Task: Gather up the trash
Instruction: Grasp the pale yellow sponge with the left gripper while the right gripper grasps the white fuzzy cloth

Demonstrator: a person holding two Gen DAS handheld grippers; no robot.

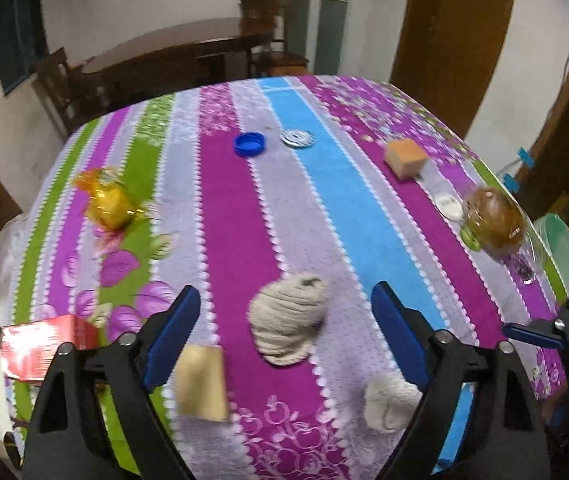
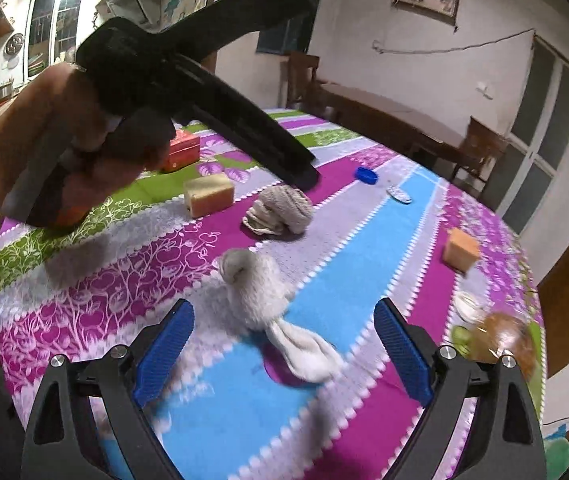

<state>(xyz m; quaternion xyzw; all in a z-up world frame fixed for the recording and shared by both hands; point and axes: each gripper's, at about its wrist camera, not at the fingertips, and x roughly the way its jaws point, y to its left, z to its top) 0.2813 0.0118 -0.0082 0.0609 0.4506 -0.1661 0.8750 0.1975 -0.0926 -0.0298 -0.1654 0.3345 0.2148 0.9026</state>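
Crumpled beige rag (image 1: 287,318) lies on tablecloth (image 1: 228,208).

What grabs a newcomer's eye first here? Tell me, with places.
The loud striped floral tablecloth fills both views. Two pale crumpled rags stand out: one between the open left gripper, another ahead of the open right gripper. A shiny yellow wrapper glints far left.
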